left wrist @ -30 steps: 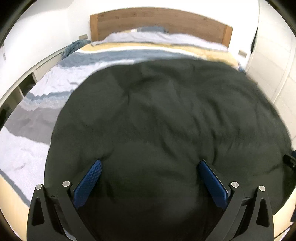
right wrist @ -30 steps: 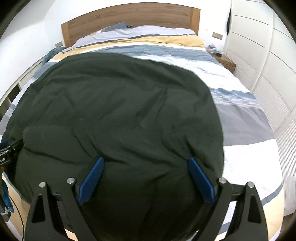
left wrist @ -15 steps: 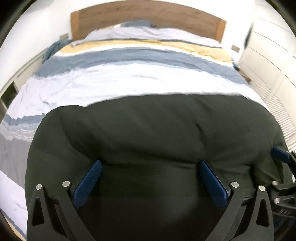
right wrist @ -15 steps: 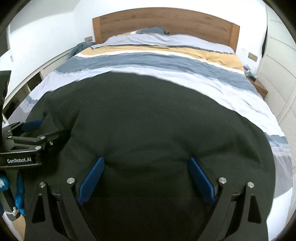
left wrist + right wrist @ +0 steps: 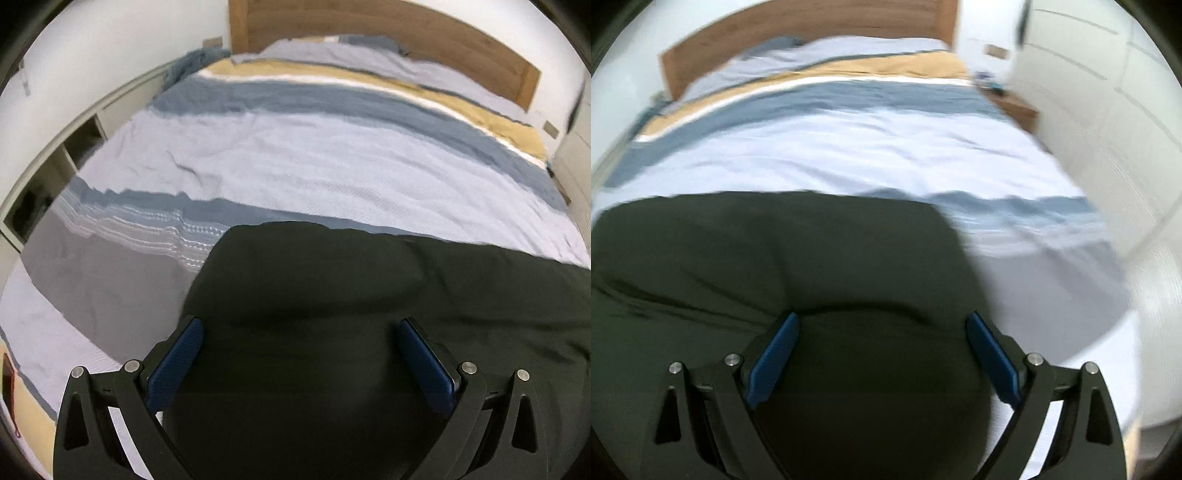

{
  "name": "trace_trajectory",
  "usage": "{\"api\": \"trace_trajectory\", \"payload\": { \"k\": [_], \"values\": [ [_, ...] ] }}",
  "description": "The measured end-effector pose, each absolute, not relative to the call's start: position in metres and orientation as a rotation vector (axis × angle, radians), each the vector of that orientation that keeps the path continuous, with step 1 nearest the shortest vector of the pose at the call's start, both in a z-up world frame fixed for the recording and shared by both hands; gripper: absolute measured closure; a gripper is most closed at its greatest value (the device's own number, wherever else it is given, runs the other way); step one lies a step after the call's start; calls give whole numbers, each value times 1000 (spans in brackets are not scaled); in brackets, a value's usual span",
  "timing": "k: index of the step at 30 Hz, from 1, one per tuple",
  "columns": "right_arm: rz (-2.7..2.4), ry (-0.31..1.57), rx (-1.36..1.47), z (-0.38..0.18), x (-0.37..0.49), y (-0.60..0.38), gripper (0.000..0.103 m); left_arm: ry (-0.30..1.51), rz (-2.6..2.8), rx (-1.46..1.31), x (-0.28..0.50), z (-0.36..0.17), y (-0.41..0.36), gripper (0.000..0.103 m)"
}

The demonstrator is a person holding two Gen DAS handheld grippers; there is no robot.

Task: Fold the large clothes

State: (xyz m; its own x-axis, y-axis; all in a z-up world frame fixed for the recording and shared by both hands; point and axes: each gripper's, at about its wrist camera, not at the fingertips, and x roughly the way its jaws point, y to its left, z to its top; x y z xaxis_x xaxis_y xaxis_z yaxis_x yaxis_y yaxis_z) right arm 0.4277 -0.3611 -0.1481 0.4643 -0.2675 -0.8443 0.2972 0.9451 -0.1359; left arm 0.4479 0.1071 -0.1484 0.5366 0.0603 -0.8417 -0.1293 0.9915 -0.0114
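Dark garment (image 5: 369, 295), near-black, lies on the striped bedspread (image 5: 295, 162) at the foot end of the bed, directly under and ahead of both tongs. Left gripper (image 5: 301, 363): blue pads spread wide, cloth filling the gap between them; whether any fabric is actually pinched further back cannot be told, since the jaws read as released. Right gripper (image 5: 882, 354): same picture, pads wide apart over cloth, nothing visibly clamped. From the left tong, the garment's left edge sits just past the left pad and its far edge runs across ahead; the cloth extends off to the right. From the right tong, the garment's right edge falls just beyond the right pad. Wooden headboard (image 5: 406, 29) is well beyond. Right view is motion-blurred. Judgement: a fold looks laid and needs squaring. Risks: closing on the top layer only would drag it off the lower one and skew the fold; a low pinch could catch the bedspread too; uneven pull between tongs would twist the edge; thick, soft cloth may spring back open.
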Motion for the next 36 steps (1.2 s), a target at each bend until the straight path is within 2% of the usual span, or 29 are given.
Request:
{"api": "trace_trajectory", "payload": {
  "k": [8, 16, 24, 36],
  "values": [
    [-290, 982, 21, -104, 376, -334, 10, 911, 29, -25, 354, -95, 61, 0],
    [-180, 944, 38, -72, 324, -264, 10, 897, -33, -25, 303, -55, 30, 0],
    [-130, 897, 21, -34, 287, -219, 10, 872, -48, -5, 274, -27, 31, 0],
    [-135, 853, 13, 11, 255, -203, 10, 857, -47, 38, 247, 1, 30, 0]
  ]
}}
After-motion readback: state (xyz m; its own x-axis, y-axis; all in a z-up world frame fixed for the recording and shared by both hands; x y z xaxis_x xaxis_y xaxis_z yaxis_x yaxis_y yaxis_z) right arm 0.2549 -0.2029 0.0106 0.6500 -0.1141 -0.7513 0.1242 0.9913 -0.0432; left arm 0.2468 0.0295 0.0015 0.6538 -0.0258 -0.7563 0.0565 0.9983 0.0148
